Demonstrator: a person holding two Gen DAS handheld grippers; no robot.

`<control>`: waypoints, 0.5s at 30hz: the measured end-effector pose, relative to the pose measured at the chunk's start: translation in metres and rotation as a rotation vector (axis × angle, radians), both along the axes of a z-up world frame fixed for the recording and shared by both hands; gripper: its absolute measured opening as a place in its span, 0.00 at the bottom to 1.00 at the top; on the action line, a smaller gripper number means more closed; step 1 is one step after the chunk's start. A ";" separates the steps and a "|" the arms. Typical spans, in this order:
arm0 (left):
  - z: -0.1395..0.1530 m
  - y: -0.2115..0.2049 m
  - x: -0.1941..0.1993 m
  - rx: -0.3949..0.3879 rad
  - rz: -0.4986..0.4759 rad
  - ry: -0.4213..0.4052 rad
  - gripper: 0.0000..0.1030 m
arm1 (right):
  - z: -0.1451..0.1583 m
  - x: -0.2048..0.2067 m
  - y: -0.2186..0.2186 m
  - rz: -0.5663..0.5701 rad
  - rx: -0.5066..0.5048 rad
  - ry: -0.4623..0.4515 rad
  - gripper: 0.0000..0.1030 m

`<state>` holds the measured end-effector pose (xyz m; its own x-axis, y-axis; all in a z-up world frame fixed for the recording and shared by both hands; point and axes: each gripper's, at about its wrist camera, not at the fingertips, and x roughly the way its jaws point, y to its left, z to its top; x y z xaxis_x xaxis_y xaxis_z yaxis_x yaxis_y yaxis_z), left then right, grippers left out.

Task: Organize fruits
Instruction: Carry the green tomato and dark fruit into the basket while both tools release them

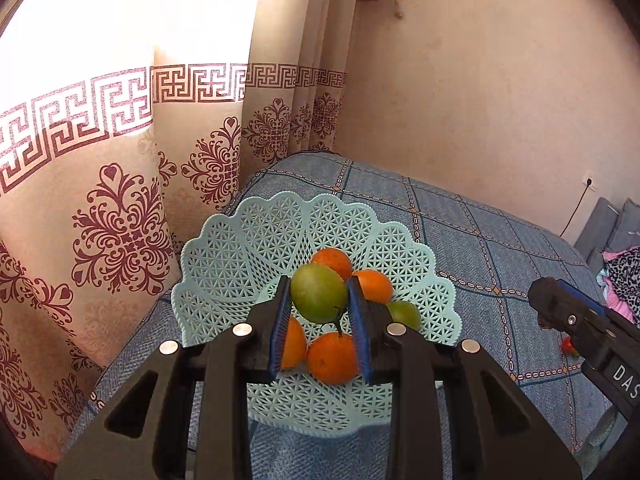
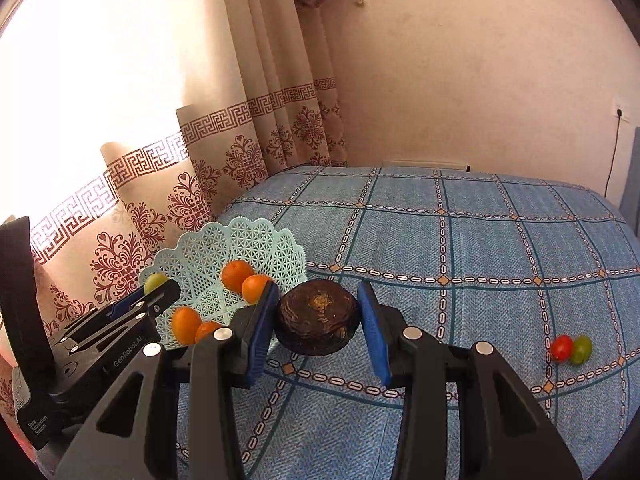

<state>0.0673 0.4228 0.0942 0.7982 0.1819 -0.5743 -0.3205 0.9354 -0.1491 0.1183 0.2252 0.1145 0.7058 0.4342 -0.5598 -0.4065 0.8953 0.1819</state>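
The left claw (image 1: 319,312) grips a green fruit (image 1: 319,292) above the basket (image 1: 224,256) of oranges (image 1: 333,357).

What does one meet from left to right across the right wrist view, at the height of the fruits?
left gripper holding a green fruit → mint lattice basket with oranges → dark brown round fruit between the right gripper fingers → red tomato → green tomato

Two wrist fisheye views looking forward along the fingers.
The left camera is hovering close above the pale green lattice plastic basket (image 1: 256,240); the right is facing it from the side, sharing the blue checked woven bedcover (image 2: 480,248).
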 end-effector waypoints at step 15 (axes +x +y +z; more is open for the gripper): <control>-0.004 0.020 -0.007 -0.032 0.089 -0.007 0.30 | -0.010 0.017 0.049 0.073 -0.035 0.015 0.40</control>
<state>0.0602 0.4428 0.0903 0.7838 0.2344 -0.5751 -0.4014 0.8978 -0.1811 0.1349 0.2743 0.1045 0.6642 0.4640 -0.5861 -0.4685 0.8693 0.1574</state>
